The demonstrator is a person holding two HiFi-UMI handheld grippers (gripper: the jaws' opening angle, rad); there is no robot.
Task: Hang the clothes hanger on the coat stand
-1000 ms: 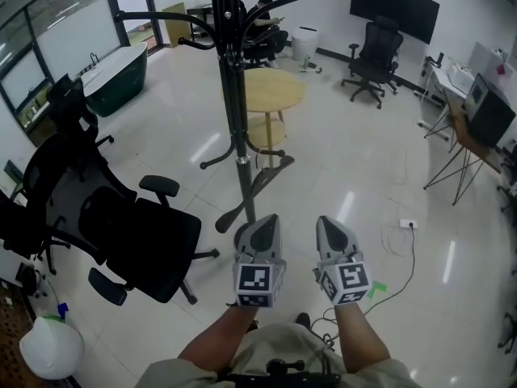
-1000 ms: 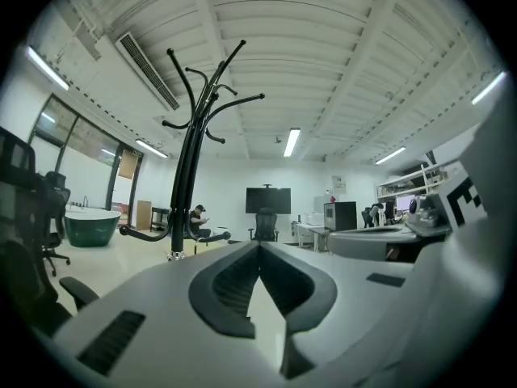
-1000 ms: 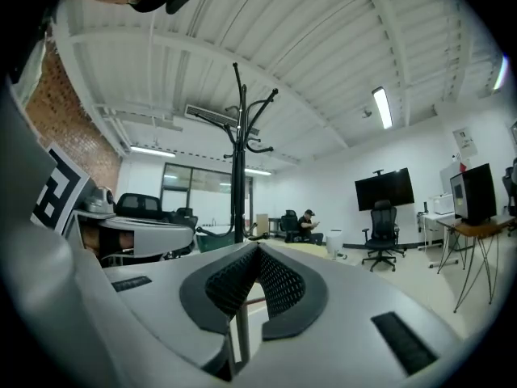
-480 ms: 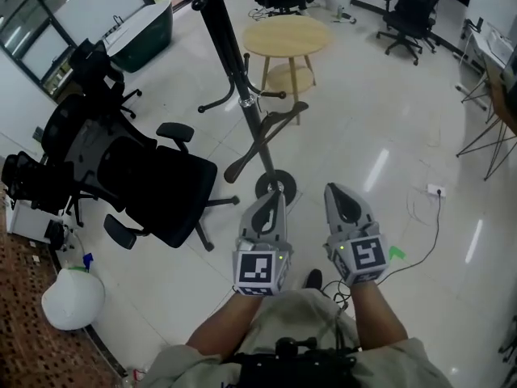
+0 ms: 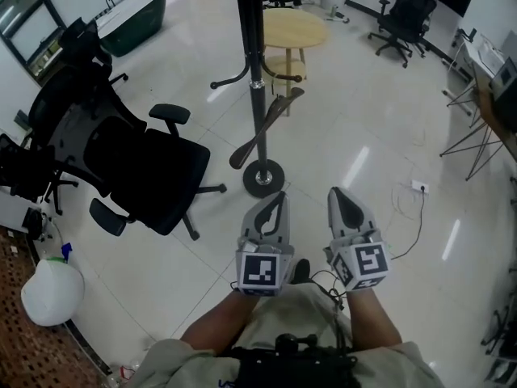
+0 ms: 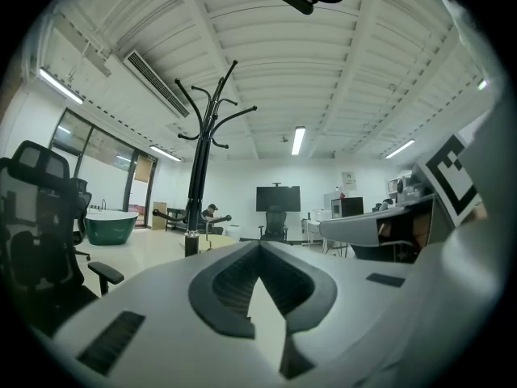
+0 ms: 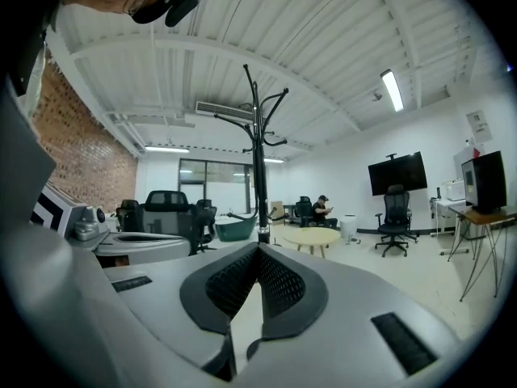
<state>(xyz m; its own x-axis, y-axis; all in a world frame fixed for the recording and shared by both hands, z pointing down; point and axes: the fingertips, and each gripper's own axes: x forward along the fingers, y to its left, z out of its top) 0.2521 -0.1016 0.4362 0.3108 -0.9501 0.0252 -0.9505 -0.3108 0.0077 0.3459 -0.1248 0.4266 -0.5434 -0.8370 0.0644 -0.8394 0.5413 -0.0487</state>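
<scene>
The clothes hanger [image 5: 262, 128], or what looks like one from my head view, is a dark curved bar slanting across the lower pole of the coat stand [image 5: 255, 71]. Its upper end sits beside a low hook and its lower end is just above the stand's round base [image 5: 263, 177]. I cannot tell whether it hangs from that hook or only leans on the pole.

The stand rises from a glossy white tiled floor [image 5: 363, 136] that reflects the ceiling lights. A black office chair [image 5: 137, 168] stands to its left. A round wooden table [image 5: 293, 27] is behind it, and a dark green bathtub [image 5: 133, 10] is farther back by the glass wall. Another office chair [image 5: 400, 10] stands at the far right, and a cable with a power strip [image 5: 418, 187] trails over the tiles. A white rounded object [image 5: 50, 291] lies at the lower left.

My left gripper [image 5: 279, 198] and right gripper [image 5: 338, 194] are side by side and level, both pointing toward the stand. The base is just ahead of the left one. The hanger is beyond both tips, apart from them. Both pairs of jaws are pressed together with nothing between them.
</scene>
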